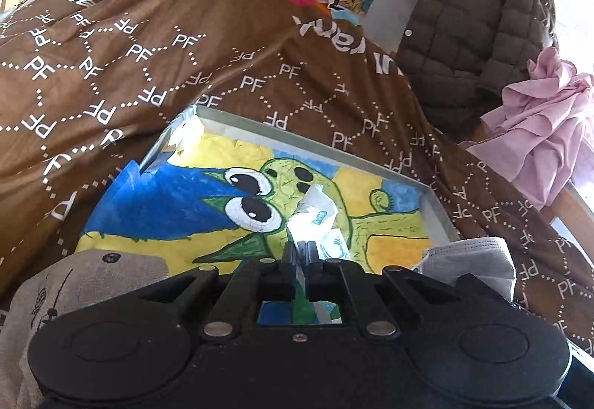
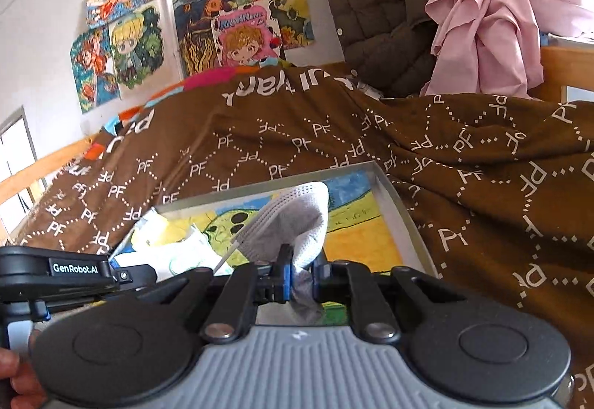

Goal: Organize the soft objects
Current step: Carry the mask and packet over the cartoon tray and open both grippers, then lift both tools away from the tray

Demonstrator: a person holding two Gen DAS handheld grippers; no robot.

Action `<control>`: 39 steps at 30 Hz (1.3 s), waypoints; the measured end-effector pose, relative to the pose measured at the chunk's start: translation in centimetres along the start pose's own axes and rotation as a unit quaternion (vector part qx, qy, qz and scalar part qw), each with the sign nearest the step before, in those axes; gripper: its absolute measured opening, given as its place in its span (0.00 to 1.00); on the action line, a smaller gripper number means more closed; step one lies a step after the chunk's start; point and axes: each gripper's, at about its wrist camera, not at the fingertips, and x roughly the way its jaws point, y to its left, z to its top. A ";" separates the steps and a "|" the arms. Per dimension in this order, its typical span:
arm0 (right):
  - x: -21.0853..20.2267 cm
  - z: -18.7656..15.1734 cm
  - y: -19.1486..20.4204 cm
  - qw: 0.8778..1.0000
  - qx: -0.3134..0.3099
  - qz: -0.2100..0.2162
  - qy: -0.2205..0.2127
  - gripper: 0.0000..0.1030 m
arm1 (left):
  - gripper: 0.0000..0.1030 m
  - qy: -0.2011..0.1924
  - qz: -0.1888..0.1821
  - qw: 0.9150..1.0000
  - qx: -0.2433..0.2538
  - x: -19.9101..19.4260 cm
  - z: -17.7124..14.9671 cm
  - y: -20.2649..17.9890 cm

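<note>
A shallow grey tray (image 1: pixel 440 203) lined with a cartoon drawing lies on a brown blanket. In the left wrist view my left gripper (image 1: pixel 300 251) is shut on a white crinkled tissue packet (image 1: pixel 315 214) with blue print, held just over the drawing. The right wrist view has my right gripper (image 2: pixel 301 264) shut on a grey-white face mask (image 2: pixel 293 219), which stands up above the tray (image 2: pixel 402 203). The tissue packet (image 2: pixel 185 253) lies to its left, beside the left gripper's black housing (image 2: pixel 74 269). From the left wrist, the mask (image 1: pixel 471 260) shows at the tray's near right corner.
The brown PF-print blanket (image 1: pixel 185 56) is rumpled around the tray. A beige soft item (image 1: pixel 74 282) lies at the near left. A dark quilted jacket (image 1: pixel 467 33) and pink cloth (image 1: pixel 545 123) hang at the right. Drawings cover the wall (image 2: pixel 130 41). A hand (image 2: pixel 15 375) holds the left gripper's handle.
</note>
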 end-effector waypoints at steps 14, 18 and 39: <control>0.0 0.4 0.2 1.000 -0.006 0.003 0.022 0.54 | 0.24 0.010 0.012 1.000 -0.007 0.0 0.1 0.4; -0.3 0.7 0.0 0.999 -0.010 0.001 0.031 0.67 | 0.38 0.005 0.017 1.000 0.002 -0.8 0.2 -0.1; -13.5 3.6 0.0 0.998 -0.052 0.002 -0.046 1.00 | 0.94 -0.081 0.005 0.996 0.049 -14.0 -1.0 -4.1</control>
